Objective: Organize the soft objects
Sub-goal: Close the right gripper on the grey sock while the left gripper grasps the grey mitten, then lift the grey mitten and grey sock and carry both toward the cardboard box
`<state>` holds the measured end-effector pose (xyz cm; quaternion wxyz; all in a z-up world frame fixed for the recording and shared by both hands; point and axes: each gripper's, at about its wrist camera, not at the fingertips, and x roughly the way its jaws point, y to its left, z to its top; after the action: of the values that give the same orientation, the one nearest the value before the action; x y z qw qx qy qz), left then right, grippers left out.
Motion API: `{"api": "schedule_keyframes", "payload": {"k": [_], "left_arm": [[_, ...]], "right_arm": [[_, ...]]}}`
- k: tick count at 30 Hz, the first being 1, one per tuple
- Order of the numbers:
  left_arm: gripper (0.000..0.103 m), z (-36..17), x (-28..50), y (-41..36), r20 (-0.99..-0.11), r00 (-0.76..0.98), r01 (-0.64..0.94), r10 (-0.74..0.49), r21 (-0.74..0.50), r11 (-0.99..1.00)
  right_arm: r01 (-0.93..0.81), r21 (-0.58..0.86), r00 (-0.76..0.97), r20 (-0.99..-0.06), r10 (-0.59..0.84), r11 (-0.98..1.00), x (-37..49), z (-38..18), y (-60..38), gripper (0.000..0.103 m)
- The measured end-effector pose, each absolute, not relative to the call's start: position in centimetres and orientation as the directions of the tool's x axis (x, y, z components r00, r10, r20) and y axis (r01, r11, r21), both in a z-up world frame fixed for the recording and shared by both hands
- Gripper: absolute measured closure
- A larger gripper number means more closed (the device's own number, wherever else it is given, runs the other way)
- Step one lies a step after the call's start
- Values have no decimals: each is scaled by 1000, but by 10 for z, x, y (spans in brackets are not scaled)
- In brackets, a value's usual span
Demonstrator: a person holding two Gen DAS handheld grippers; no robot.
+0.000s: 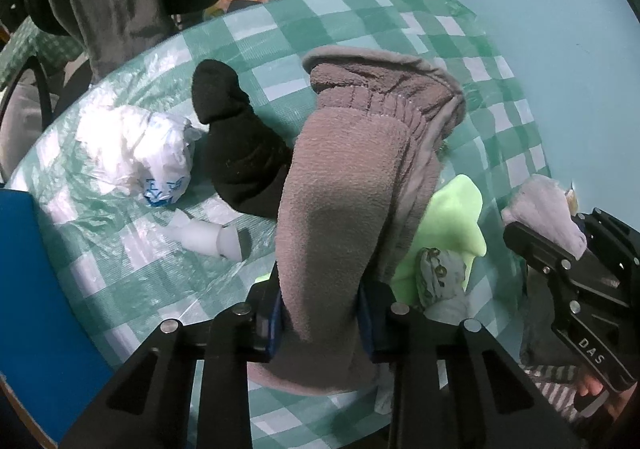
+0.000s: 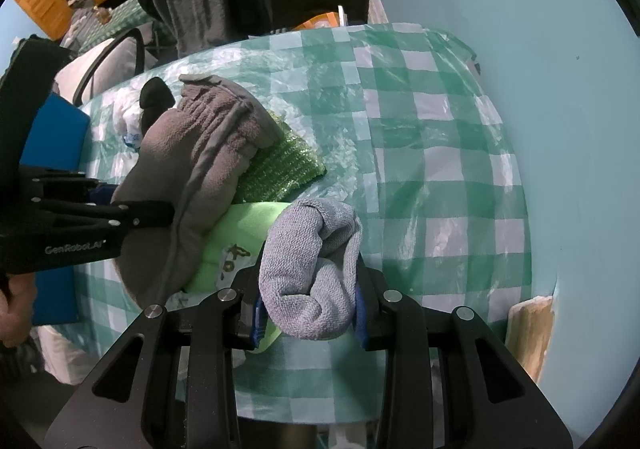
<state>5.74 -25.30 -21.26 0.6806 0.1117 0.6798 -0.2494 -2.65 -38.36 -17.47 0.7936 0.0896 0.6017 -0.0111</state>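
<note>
Left wrist view shows the left gripper [image 1: 320, 305] clamped on a brown fleece mitten [image 1: 352, 177], its blue pads pressed into the fabric near the fingertip end while the cuff points away toward the far side of the table. Just beside the mitten, on the green-and-white checked tablecloth [image 1: 480, 61], lies a black sock [image 1: 236, 145], partly tucked under the mitten's edge. Farther left sit a crumpled white plastic bag [image 1: 136, 153] and a small white bottle [image 1: 208, 239]. To the right of the mitten, a lime-green cloth [image 1: 460, 217] lies on the table with a small grey printed item [image 1: 438, 273] on it.

Right wrist view shows the right gripper [image 2: 308, 309] closed on a rolled grey knit sock [image 2: 312, 261], held just above the tablecloth near the front edge. Beside it is the lime-green cloth, and beyond that a green textured cloth [image 2: 280, 165] lies under the mitten's cuff.

Judging by the layout, sorting is at an early or middle stage: both grippers hold one item each, yet the remaining soft things still lie in a loose overlapping cluster, with no neat stack or separate pile visible. The black sock, both green cloths and the small grey item appear to be left to arrange, and neither held piece has been set down.
</note>
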Motion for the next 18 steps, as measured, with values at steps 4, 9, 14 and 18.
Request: {"api": "schedule_keyframes", "payload": {"k": [4, 9, 14, 18], "left_arm": [[74, -200, 55, -248, -981, -23, 489, -195, -181, 853], [74, -187, 52, -240, -976, -10, 469, -220, -199, 860], [75, -169, 48, -230, -973, 27, 464, -231, -193, 865], [76, -158, 43, -225, -971, 50, 464, -235, -186, 866]], "right_arm": [[119, 128, 280, -956, 90, 985, -26, -173, -381, 71], [111, 130, 285, -954, 93, 985, -27, -170, -377, 71], [101, 131, 297, -950, 96, 986, -28, -163, -373, 71], [87, 124, 308, -947, 92, 988, -26, -154, -369, 71]]}}
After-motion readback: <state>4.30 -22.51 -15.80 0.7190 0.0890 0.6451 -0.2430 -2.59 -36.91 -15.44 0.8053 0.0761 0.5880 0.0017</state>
